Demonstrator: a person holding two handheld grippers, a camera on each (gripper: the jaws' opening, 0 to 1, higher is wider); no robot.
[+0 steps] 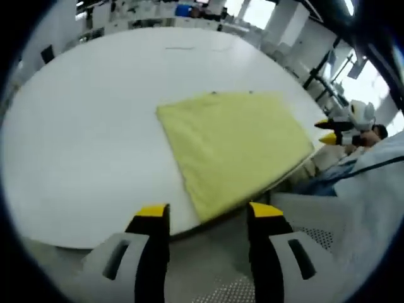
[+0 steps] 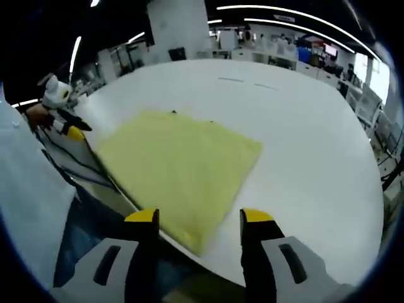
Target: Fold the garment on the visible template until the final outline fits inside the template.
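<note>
Folded yellow garment (image 1: 237, 148) lies flat on white table (image 1: 82, 145) (apparently rectangular).

My work surface is a large white table (image 1: 82, 145), round-edged in both views, its top smooth and glossy under the ceiling lights. Directly on it lies one thing: a pale yellow garment (image 1: 237, 148), folded flat into a rough rectangle. In the left gripper view it sits toward four o'clock of the tabletop, one corner reaching the near table edge at about six o'clock. In the right gripper view the cloth lies toward seven o'clock, its lower corner at the near rim. A few small dark marks sit on the table at its far edge.
</note>
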